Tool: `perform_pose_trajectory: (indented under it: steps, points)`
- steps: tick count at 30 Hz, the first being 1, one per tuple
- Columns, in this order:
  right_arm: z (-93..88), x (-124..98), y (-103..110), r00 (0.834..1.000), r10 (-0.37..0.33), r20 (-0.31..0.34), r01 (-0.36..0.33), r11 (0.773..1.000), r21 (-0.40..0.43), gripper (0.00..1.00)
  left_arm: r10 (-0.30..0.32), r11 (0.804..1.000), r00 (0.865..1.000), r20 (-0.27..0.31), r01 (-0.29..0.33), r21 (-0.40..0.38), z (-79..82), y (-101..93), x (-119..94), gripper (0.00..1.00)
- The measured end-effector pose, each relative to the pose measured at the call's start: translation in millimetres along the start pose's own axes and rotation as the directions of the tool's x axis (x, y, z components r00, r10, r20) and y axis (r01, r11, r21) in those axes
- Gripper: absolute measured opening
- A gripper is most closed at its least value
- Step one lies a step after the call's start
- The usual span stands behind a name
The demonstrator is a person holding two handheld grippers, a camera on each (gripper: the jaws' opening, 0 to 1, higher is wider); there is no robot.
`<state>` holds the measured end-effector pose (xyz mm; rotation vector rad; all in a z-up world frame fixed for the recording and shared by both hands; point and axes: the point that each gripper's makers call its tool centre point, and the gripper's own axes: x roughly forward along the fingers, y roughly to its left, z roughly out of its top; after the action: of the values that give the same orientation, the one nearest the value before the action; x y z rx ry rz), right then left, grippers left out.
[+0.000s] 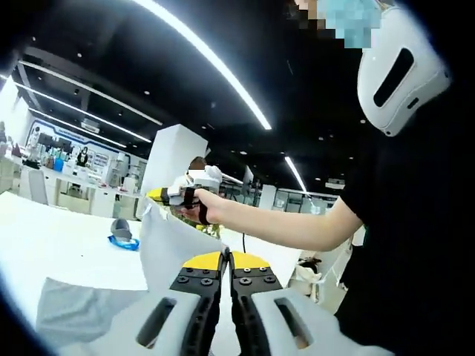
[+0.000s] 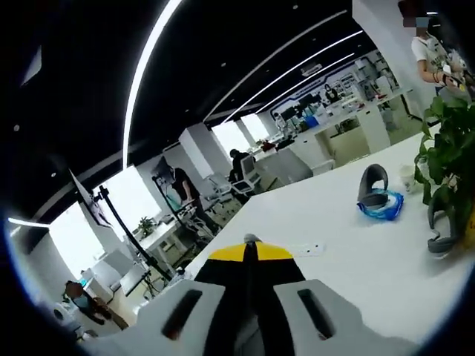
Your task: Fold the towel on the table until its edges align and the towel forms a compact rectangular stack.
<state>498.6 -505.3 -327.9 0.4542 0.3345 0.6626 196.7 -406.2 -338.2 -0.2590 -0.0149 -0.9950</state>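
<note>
I hold towel [image 1: 174, 252] lifted: left gripper [image 1: 226, 261] pinching near edge, right gripper [image 1: 174, 196] pinching far corner, table [image 1: 52, 237] below.

Grey headset-like device with blue strap [image 2: 377, 194] lying on white table [image 2: 349, 252]; same device [image 1: 123, 233] showing small in left gripper view. Green potted plant [image 2: 449, 159] standing at table's edge, just beside device. Long ceiling light strips [image 1: 215, 67] running overhead. Tripod stand [image 2: 122, 222] standing among desks beyond.
</note>
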Motion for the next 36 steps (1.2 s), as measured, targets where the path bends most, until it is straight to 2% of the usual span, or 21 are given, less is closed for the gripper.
perform_pose_trajectory:
  steps: [1,3,5,7,10,18,20,27,28,29,32,36]
  points:
    - [-1.4,3.2,1.3,1.000,-0.004,-0.003,0.004,1.000,-0.003,0.00,0.009,1.000,1.000,-0.002,-0.009,0.011,-0.4,3.6,-2.7,0.03]
    - [-4.1,8.0,1.1,1.000,-0.007,-0.010,0.007,1.000,-0.001,0.00,0.031,0.997,0.999,-0.040,-0.028,0.068,-7.5,13.8,-9.4,0.02]
    - [-9.9,15.0,1.5,1.000,0.004,-0.025,-0.003,1.000,0.024,0.00,0.045,0.997,0.997,-0.064,-0.040,0.073,-13.6,22.0,-15.1,0.02]
    - [-14.6,20.4,3.9,0.999,0.015,-0.032,-0.013,0.998,0.066,0.00,0.046,0.997,0.997,-0.067,-0.042,0.061,-13.7,26.9,-21.0,0.02]
    - [-20.3,29.1,12.5,0.999,0.023,-0.050,-0.021,0.999,0.046,0.00,0.043,0.998,0.998,-0.052,-0.040,0.053,-9.3,30.3,-29.7,0.02]
    - [-51.4,58.6,7.1,0.991,0.006,-0.135,-0.002,1.000,0.030,0.00,0.111,0.994,0.991,-0.080,-0.109,0.031,-25.1,56.6,-48.9,0.02]
    - [-54.2,62.5,6.6,0.990,0.010,-0.138,-0.003,0.999,0.045,0.00,0.154,0.988,0.982,-0.107,-0.151,0.041,-34.1,67.6,-56.3,0.02]
    - [-74.6,85.7,9.3,0.980,0.002,-0.199,0.005,0.999,0.037,0.00,0.204,0.978,0.967,-0.155,-0.207,-0.006,-49.6,89.6,-76.6,0.02]
    - [-78.8,90.3,8.6,0.977,-0.002,-0.211,0.010,0.999,0.037,0.00,0.213,0.976,0.960,-0.181,-0.218,-0.007,-54.8,93.3,-79.8,0.02]
    - [-81.7,94.1,8.3,0.976,-0.006,-0.218,0.015,0.999,0.038,0.00,0.236,0.971,0.947,-0.219,-0.239,0.014,-63.5,100.6,-85.2,0.02]
    - [-94.1,106.3,9.4,0.969,-0.018,-0.248,0.029,0.999,0.042,0.00,0.239,0.968,0.944,-0.229,-0.251,-0.026,-70.9,110.5,-92.5,0.02]
    - [-105.9,117.2,17.6,0.963,-0.031,-0.268,0.042,0.999,0.035,0.00,0.231,0.970,0.946,-0.226,-0.243,-0.029,-68.5,117.0,-102.9,0.02]
